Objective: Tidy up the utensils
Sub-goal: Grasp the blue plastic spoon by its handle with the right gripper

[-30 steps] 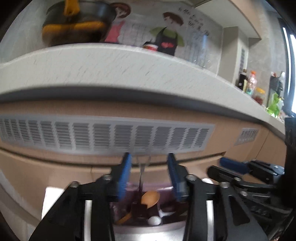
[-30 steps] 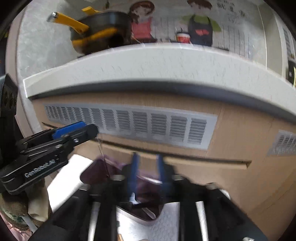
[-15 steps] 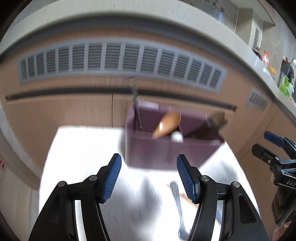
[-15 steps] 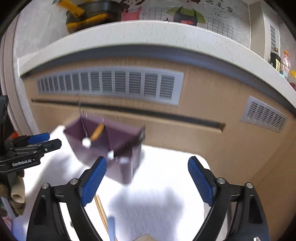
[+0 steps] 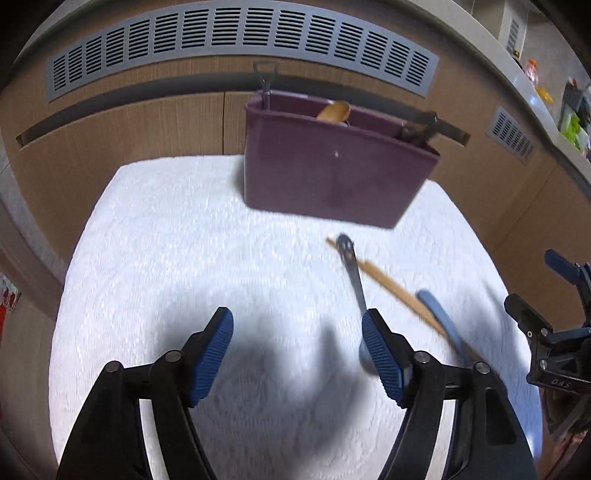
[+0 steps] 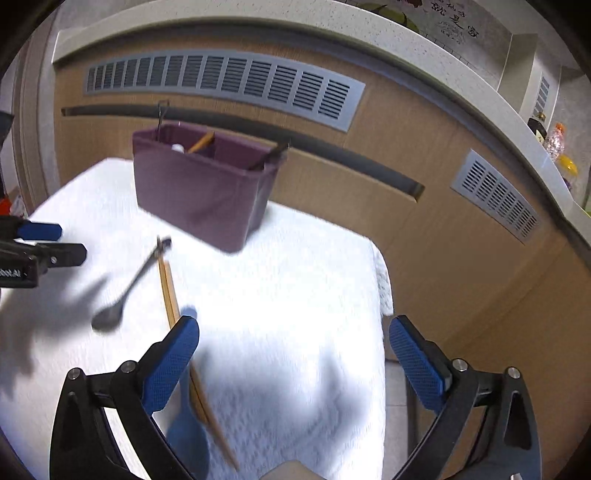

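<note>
A purple utensil holder stands at the far side of a white cloth-covered table, with a wooden spoon and dark utensils inside. On the cloth lie a metal spoon, wooden chopsticks and a blue spoon. My left gripper is open and empty above the cloth, left of the loose utensils. My right gripper is open and empty, its left finger over the chopsticks and blue spoon.
Wooden cabinet fronts with grey vent grilles rise behind the table under a white counter edge. Bottles stand on the counter at far right. The table's right edge drops to the floor.
Both grippers have pulled back and up from the holder and tilted down; the loose utensils on the cloth have come into view. Both stay open.
</note>
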A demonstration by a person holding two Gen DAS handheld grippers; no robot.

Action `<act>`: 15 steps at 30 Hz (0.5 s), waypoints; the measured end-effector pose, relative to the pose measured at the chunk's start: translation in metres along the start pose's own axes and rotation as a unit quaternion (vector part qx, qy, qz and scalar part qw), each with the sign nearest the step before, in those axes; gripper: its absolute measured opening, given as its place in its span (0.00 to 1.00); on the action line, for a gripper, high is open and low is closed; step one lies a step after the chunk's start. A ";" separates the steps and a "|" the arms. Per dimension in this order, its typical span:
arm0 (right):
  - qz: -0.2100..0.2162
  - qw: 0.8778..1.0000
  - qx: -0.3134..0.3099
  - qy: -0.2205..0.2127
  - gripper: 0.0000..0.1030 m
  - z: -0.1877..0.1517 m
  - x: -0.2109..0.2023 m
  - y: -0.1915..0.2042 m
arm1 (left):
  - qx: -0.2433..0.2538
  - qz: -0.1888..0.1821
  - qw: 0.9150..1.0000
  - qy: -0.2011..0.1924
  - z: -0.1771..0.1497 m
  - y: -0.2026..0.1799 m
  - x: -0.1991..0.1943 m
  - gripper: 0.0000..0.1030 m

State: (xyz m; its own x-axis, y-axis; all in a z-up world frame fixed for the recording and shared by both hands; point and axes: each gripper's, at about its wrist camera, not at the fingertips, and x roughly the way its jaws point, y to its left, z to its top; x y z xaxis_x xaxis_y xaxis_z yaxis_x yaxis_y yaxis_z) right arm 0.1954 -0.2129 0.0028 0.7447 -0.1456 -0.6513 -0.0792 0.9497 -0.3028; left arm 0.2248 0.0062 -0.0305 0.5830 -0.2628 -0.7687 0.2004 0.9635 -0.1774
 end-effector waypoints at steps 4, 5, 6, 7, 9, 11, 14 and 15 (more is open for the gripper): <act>0.091 0.995 0.027 0.035 0.94 -0.013 0.002 0.002 | -0.016 0.003 1.000 -0.007 -0.005 0.006 -0.002 0.73; 0.107 0.992 0.035 0.048 0.78 -0.014 0.004 0.004 | -0.019 0.004 1.000 -0.008 -0.007 0.008 -0.002 0.73; 0.120 0.990 0.037 0.065 0.68 -0.014 0.009 0.009 | -0.022 0.004 1.000 -0.007 -0.007 0.010 -0.001 0.73; 0.131 0.987 0.031 0.082 0.49 -0.013 0.015 0.015 | -0.026 0.003 1.000 -0.006 -0.008 0.012 0.000 0.73; 0.151 0.982 0.027 0.107 0.42 -0.012 0.029 0.026 | -0.033 -0.001 0.999 -0.002 -0.009 0.016 0.002 0.73; 0.151 0.981 0.026 0.119 0.42 -0.011 0.039 0.035 | -0.034 -0.005 0.999 -0.001 -0.010 0.018 0.002 0.73; 0.153 0.980 0.023 0.129 0.36 -0.012 0.048 0.046 | -0.035 -0.007 0.999 0.004 -0.011 0.019 0.003 0.73; 0.153 0.979 0.024 0.133 0.32 -0.012 0.050 0.047 | -0.035 -0.008 0.999 0.006 -0.011 0.020 0.004 0.73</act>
State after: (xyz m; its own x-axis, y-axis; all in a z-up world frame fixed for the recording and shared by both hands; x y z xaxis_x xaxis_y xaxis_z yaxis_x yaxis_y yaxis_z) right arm 0.2207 -0.1793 -0.0522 0.4911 0.0875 -0.8667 -0.2363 0.9710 -0.0359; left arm 0.2222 0.0246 -0.0436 0.5708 -0.2781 -0.7725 0.1536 0.9604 -0.2323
